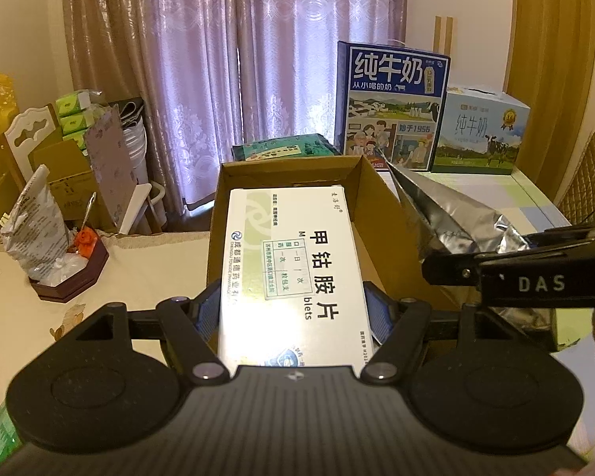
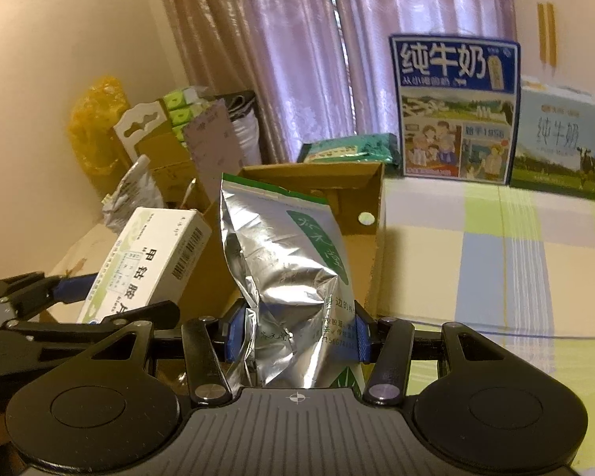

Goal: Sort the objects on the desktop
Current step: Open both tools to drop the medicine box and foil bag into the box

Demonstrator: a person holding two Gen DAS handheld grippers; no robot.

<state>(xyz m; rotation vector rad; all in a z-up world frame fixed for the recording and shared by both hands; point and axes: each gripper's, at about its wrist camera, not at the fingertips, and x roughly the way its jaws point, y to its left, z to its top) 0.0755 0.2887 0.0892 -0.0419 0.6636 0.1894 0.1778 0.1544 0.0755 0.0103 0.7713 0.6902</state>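
The left hand-held gripper [image 1: 293,313] is closed on a white medicine box [image 1: 293,273], its blue pads [image 1: 208,309] pressing the box's two long sides. The box points forward and hangs over the open brown cardboard carton [image 1: 377,214], its far end above the carton's inside; whether it touches the bottom cannot be told.

The right hand-held gripper [image 2: 295,333] is clamped on a crumpled silver foil pouch [image 2: 293,273] with a green label, gripping it low down so that the pouch stands upright between the fingers [image 2: 363,337]. The pouch is just in front of the carton's near wall (in the left wrist view its top leans against the carton's right edge).

The carton sits on a surface covered with a pastel checked cloth [image 2: 496,258]. Behind it lies a green packet [image 1: 285,146], and further right stand a dark blue milk carton case [image 1: 392,103] and a pale blue one [image 1: 480,131]. On the left sits a small dark tray [image 1: 71,273] holding bags and an orange item, before pink curtains [image 1: 226,59].
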